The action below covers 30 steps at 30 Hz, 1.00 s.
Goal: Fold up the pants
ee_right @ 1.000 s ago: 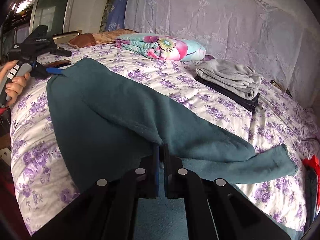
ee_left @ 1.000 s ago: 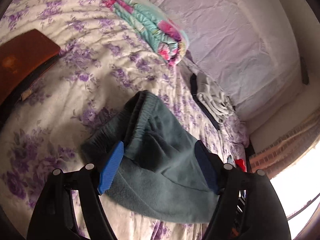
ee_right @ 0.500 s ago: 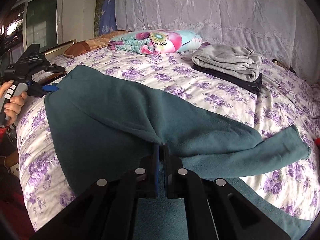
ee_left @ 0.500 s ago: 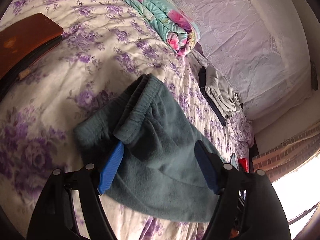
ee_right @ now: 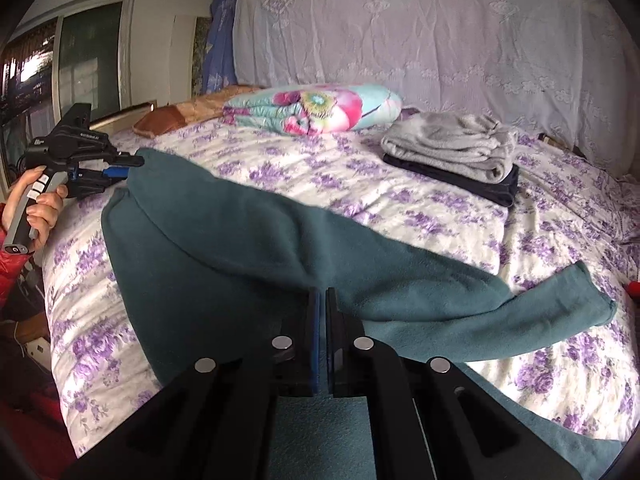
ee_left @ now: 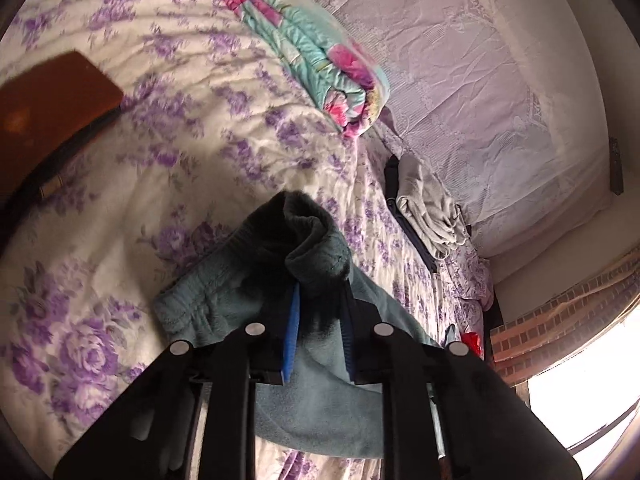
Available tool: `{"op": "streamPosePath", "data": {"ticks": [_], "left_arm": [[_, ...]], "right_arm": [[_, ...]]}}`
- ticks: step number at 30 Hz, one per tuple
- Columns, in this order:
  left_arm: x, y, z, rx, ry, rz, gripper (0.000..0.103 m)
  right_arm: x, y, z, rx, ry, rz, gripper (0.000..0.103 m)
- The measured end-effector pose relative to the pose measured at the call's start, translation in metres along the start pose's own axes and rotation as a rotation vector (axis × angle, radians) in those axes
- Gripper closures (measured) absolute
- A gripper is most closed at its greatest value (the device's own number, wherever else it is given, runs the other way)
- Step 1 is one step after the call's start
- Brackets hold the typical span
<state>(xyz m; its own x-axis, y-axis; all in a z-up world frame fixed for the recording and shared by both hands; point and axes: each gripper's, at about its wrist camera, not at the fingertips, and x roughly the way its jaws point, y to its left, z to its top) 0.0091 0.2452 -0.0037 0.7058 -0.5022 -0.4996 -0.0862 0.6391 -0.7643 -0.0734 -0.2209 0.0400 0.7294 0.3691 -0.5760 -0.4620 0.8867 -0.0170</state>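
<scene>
Teal fleece pants (ee_right: 224, 256) lie spread on the flowered bed, one leg reaching right to its cuff (ee_right: 580, 300). My left gripper (ee_left: 320, 300) is shut on the pants' waistband (ee_left: 316, 252), which bunches up between the blue pads. It also shows in the right wrist view (ee_right: 120, 168), held by a hand at the pants' far left corner. My right gripper (ee_right: 322, 296) is shut on a fold of the pants near the crotch, and the fabric drapes under it.
A folded floral quilt (ee_right: 316, 112) and a stack of folded grey and dark clothes (ee_right: 452, 152) lie near the lace-covered headboard (ee_right: 400, 32). A brown board (ee_left: 48, 100) lies at the bed's left edge. A window (ee_left: 592, 400) is at the right.
My left gripper has closed from wide open onto the waistband, which now bunches between the pads. The right gripper stays shut on the pants and has shifted slightly.
</scene>
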Motion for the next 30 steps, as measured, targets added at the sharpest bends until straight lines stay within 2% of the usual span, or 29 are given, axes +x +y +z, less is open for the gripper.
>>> {"op": "streamPosePath", "data": {"ticks": [3,5,7,9,11,12,14,16,20,21,22,23,28,30], "left_arm": [[-0.013,-0.007,0.007,0.023,-0.013,-0.002,0.087],[-0.022,-0.011,0.010,0.043,-0.015,0.002,0.087],[-0.026,-0.011,0.013,0.067,-0.007,0.036,0.087],[-0.025,-0.001,0.015,0.052,0.011,0.065,0.087],[-0.022,0.011,0.015,0.009,0.027,0.058,0.087],[-0.022,0.015,0.014,-0.003,0.030,0.050,0.087],[-0.022,0.014,0.011,-0.003,0.024,0.042,0.087],[-0.023,0.010,0.011,0.011,0.018,0.042,0.087],[-0.025,0.000,0.015,0.034,0.017,0.045,0.087],[-0.025,-0.003,0.016,0.043,0.016,0.049,0.087],[-0.025,-0.004,0.017,0.047,0.017,0.050,0.087],[-0.024,-0.006,0.018,0.049,0.018,0.053,0.087],[-0.025,-0.006,0.020,0.068,0.030,0.072,0.087],[-0.027,-0.004,0.017,0.086,0.036,0.091,0.087]], "right_arm": [[-0.021,-0.006,0.005,0.063,-0.045,0.035,0.101],[-0.034,-0.001,0.006,0.060,-0.046,0.077,0.101],[-0.037,0.012,0.005,-0.017,-0.012,0.069,0.101],[-0.035,0.029,0.000,-0.139,-0.014,-0.005,0.100],[-0.026,0.036,-0.003,-0.220,0.003,-0.037,0.087],[-0.021,0.038,-0.004,-0.237,0.014,-0.041,0.074],[-0.007,0.042,-0.005,-0.283,0.046,-0.023,0.068],[0.005,0.051,-0.009,-0.369,0.069,-0.059,0.065],[0.027,0.059,-0.009,-0.468,0.099,-0.087,0.067],[0.031,0.061,-0.009,-0.487,0.102,-0.099,0.072],[0.036,0.061,-0.007,-0.503,0.116,-0.103,0.089],[0.040,0.060,-0.006,-0.507,0.129,-0.106,0.098],[0.002,0.063,0.003,-0.461,0.056,-0.087,0.100],[-0.018,0.066,-0.001,-0.433,0.045,-0.043,0.100]]}}
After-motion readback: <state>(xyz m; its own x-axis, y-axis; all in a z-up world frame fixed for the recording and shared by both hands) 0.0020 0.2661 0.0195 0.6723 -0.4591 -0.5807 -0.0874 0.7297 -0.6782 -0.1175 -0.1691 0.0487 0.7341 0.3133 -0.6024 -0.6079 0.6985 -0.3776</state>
